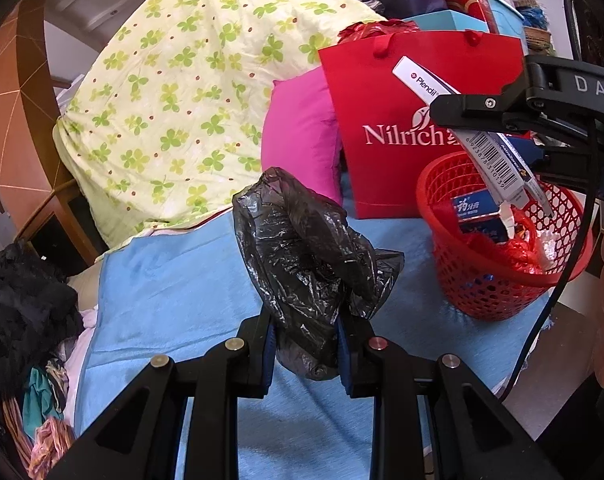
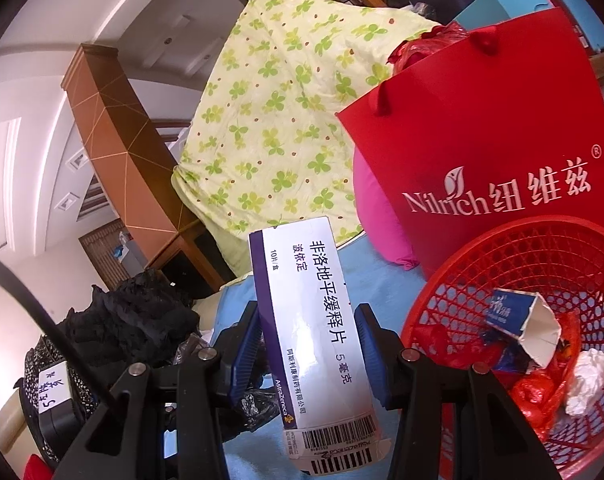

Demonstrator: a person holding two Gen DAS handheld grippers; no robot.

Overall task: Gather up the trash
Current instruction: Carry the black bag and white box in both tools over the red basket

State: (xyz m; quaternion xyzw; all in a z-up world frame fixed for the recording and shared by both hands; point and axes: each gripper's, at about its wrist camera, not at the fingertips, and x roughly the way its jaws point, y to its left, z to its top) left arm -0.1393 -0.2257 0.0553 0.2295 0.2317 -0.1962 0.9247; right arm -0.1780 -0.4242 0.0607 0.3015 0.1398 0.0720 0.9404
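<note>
My left gripper is shut on a crumpled black plastic bag, held above the blue sheet. My right gripper is shut on a white and purple medicine box; in the left wrist view the box hangs over the rim of the red mesh basket. The basket holds a torn blue carton, red plastic scraps and a white paper wad.
A red Nilrich paper bag stands behind the basket, next to a pink cushion and a green clover-print pillow. Black cloth and clothes lie at the left. A black cable hangs by the basket.
</note>
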